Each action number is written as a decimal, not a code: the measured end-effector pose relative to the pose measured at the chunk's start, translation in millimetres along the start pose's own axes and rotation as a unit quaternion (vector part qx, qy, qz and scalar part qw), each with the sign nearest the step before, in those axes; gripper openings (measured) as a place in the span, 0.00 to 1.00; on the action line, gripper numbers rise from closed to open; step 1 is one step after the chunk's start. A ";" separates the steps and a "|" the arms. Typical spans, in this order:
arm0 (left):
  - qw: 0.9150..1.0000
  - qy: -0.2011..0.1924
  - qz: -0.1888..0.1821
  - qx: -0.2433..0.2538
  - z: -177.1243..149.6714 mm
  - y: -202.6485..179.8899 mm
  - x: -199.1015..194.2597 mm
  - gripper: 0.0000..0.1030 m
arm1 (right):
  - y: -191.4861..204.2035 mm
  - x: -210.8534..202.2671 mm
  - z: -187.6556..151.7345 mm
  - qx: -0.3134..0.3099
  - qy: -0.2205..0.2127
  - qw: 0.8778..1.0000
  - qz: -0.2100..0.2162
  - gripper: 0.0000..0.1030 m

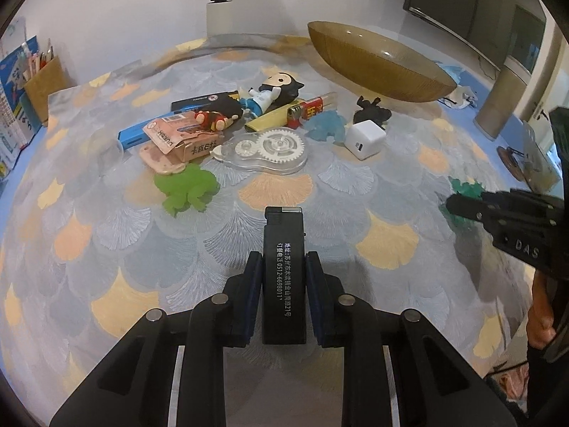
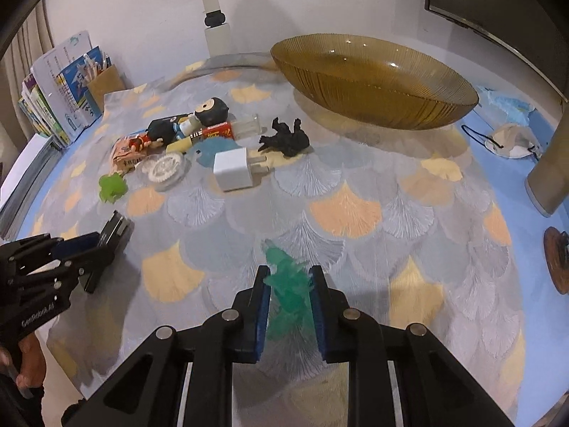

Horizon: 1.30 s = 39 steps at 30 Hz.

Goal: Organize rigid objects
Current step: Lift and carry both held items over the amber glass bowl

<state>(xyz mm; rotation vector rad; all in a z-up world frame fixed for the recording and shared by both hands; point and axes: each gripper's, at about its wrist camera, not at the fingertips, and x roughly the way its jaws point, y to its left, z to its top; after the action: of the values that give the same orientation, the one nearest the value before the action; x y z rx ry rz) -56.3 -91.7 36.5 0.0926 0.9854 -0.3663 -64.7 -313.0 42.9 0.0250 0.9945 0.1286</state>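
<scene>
My left gripper (image 1: pixel 283 259) is shut on a black lighter (image 1: pixel 283 249) with white print, held over the patterned cloth. My right gripper (image 2: pixel 288 275) is shut on a translucent green figure (image 2: pixel 290 284). In the left wrist view the right gripper (image 1: pixel 458 206) enters from the right with the green figure (image 1: pixel 462 186) at its tip. In the right wrist view the left gripper (image 2: pixel 106 238) shows at the left with the black lighter (image 2: pixel 114 229). A pile lies mid-table: a doll (image 1: pixel 274 89), a red lighter (image 1: pixel 307 108), a gear toy (image 1: pixel 274 149), a green frog (image 1: pixel 186 188), a white charger (image 1: pixel 366 138), a black figure (image 2: pixel 286 138).
A large amber glass bowl (image 2: pixel 377 85) stands at the back right. Books and a cardboard pen holder (image 2: pixel 103 82) line the back left. A face mask (image 2: pixel 512 140) and a round coaster (image 2: pixel 556 259) lie on the blue table at the right.
</scene>
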 end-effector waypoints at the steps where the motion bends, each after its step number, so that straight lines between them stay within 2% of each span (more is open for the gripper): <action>1: 1.000 0.000 0.002 -0.002 -0.2 -0.4 1.0 0.20 | -0.4 0.9 -0.7 0.001 0.000 1.000 0.000 0.21; 12: 1.000 -0.005 0.026 0.000 -3.5 -5.5 7.1 0.21 | -2.8 7.0 -4.3 0.009 0.006 1.000 -0.007 0.21; 13: 1.000 -0.005 0.029 0.001 -4.1 -5.8 7.3 0.24 | -2.7 7.0 -4.0 0.011 0.006 1.000 -0.006 0.23; 14: 0.999 -0.005 0.032 0.000 -4.8 -6.0 7.1 0.33 | -2.8 7.2 -4.0 0.012 0.006 1.000 -0.005 0.24; 20: 0.999 -0.008 0.033 0.007 -7.8 -10.6 6.9 0.37 | -3.2 7.5 -3.3 0.018 0.003 1.000 0.001 0.29; 22: 0.999 -0.011 0.030 0.002 -7.0 -10.6 7.7 0.36 | -3.0 8.0 -2.5 0.022 0.003 1.000 0.006 0.36; 25: 0.999 -0.015 0.043 0.003 -4.0 -11.9 9.4 0.20 | -1.8 9.1 -1.2 0.022 -0.001 1.000 0.001 0.36; 26: 0.999 -0.015 0.041 0.002 -3.2 -11.8 9.7 0.20 | -1.7 8.9 -1.7 0.022 -0.003 1.000 0.002 0.36; 27: 0.999 -0.016 0.036 -0.002 -2.4 -11.1 9.2 0.20 | -2.1 8.5 -2.3 0.024 -0.005 1.000 0.003 0.34; 28: 0.999 -0.021 0.034 -0.006 -1.1 -10.8 7.7 0.20 | -2.1 8.1 -2.9 0.023 -0.007 1.000 -0.005 0.20; 29: 0.999 -0.026 0.035 -0.006 1.1 -12.0 5.9 0.20 | -1.4 7.9 -2.8 0.018 -0.006 1.000 -0.019 0.19; 30: 0.999 -0.031 0.036 -0.002 5.5 -14.1 3.3 0.20 | -1.2 6.2 -2.8 0.016 -0.009 0.999 -0.027 0.19; 32: 0.998 -0.049 0.029 0.010 24.4 -20.9 -6.5 0.20 | -4.7 -6.9 0.8 0.027 -0.029 0.999 -0.013 0.19; 34: 0.997 -0.072 0.018 0.026 50.8 -30.9 -17.8 0.20 | -9.4 -30.0 14.1 0.031 -0.064 0.997 -0.004 0.19; 36: 0.994 -0.101 0.010 0.046 84.9 -45.8 -29.4 0.20 | -18.2 -62.3 41.9 0.027 -0.114 0.993 -0.027 0.19; 39: 0.988 -0.138 -0.017 0.070 138.2 -72.6 -36.7 0.20 | -38.2 -92.7 87.1 0.048 -0.159 0.985 -0.038 0.19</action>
<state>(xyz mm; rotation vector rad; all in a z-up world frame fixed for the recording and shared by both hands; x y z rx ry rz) 10.6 -183.3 149.9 0.1479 0.6882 -0.4663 -37.9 -358.8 164.6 0.0932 0.6807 0.0063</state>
